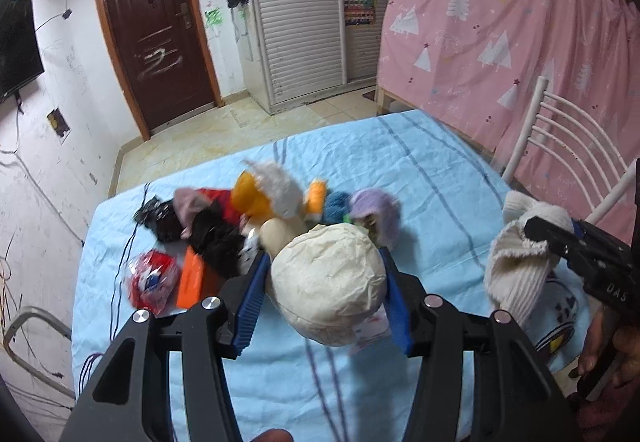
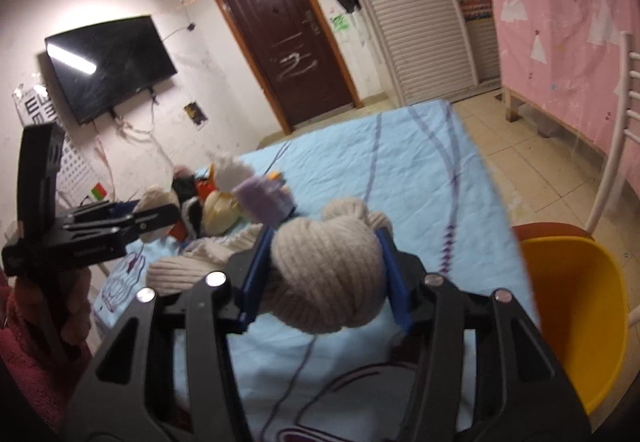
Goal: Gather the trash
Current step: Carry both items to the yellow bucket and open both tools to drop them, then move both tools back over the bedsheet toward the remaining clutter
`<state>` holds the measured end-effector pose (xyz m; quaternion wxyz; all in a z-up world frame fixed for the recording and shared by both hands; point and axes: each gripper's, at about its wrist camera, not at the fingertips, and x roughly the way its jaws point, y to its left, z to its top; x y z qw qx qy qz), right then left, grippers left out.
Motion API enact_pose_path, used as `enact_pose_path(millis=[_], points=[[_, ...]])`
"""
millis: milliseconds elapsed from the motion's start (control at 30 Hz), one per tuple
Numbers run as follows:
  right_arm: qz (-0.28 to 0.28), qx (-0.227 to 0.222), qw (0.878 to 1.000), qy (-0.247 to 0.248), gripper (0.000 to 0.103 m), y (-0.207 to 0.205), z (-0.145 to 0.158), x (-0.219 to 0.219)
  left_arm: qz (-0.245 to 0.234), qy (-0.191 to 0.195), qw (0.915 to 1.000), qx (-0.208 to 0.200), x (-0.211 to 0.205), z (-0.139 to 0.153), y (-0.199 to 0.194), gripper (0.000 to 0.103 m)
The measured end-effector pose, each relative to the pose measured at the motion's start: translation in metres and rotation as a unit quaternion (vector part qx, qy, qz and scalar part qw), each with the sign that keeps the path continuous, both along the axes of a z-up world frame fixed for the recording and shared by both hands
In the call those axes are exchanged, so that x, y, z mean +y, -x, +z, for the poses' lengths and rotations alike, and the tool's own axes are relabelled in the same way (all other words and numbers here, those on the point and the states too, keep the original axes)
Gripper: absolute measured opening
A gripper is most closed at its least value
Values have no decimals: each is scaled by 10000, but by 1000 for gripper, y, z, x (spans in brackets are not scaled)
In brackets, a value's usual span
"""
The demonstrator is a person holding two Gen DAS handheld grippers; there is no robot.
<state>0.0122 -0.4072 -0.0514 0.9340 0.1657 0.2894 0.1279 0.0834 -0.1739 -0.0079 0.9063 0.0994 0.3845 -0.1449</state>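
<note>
Crumpled paper ball (image 1: 326, 284), cream and creased, pinched between blue ribbed pads of left gripper (image 1: 324, 294) above pale blue striped sheet (image 1: 420, 170). Ribbed beige knit bundle (image 2: 328, 278), rolled and soft, clamped in right gripper (image 2: 326, 276). "DAS" on its black body. Yellow plastic bin (image 2: 576, 318) beside table's edge.

Dark wooden door (image 1: 154, 30), wall television (image 2: 110, 64), pink curtain (image 1: 500, 34), tiled floor (image 1: 192, 146)

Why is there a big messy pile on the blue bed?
It does look odd: socks, wrappers and soft scraps lie heaped on the blue sheet. The door behind is scribbled with white marks too.
</note>
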Motion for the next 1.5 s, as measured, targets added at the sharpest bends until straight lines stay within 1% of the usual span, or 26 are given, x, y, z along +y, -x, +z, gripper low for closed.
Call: enact_pose_path(millis=[133,233,300,367,433,500,567,600,733,800,867,967,1033,1133,1200,1267,1400,1500], points=[[-474,-121,9986,197,50,12,8,-32,-356,100,9993,-27,-33,12,0,45],[-955,-213,9939,499,50,22,14,-57,-754,341,9966,31,-61,22,0,45],[-1286,-247,9887,736,50,31,17,-74,-1046,538,9930,133,-81,27,0,45],[-1600,-261,9813,1034,50,38,18,-88,-1350,696,9882,211,-105,31,1,45],[-1852,-236,9736,1316,50,43,18,-99,-1588,760,9840,286,-130,32,2,45],[-2254,-197,9565,1842,51,49,14,-108,-1824,829,9791,351,-154,32,4,45],[-2477,-99,9442,2170,51,51,9,-116,-2031,925,9738,432,-179,30,5,45],[-2526,-40,9418,2216,51,51,5,-122,-2101,962,9717,492,-189,29,6,45],[-2453,207,9448,2163,52,50,-11,-137,-2341,926,9645,804,-236,14,1,45],[-2350,318,9486,2095,52,47,-16,-141,-2394,884,9628,891,-251,9,1,46],[-2332,310,9498,2061,52,48,-16,-145,-2423,877,9612,986,-267,3,1,46],[-2485,299,9484,1944,52,50,-14,-154,-2440,839,9606,1033,-280,-2,2,46],[-2698,273,9459,1783,52,55,-11,-166,-2465,802,9592,1127,-288,-7,2,48],[-2815,223,9468,1541,52,62,-6,-176,-2521,729,9571,1232,-292,-12,3,56],[-2842,173,9475,1453,55,67,-3,-178,-2538,691,9570,1221,-291,-13,4,63],[-2860,118,9469,1464,62,69,0,-176,-2529,692,9577,1188,-287,-12,6,64],[-2669,78,9529,1437,64,63,3,-165,-2491,743,9586,1160,-276,-8,7,64],[-2544,91,9552,1506,65,57,3,-154,-2437,793,9603,1098,-266,-3,7,64]])
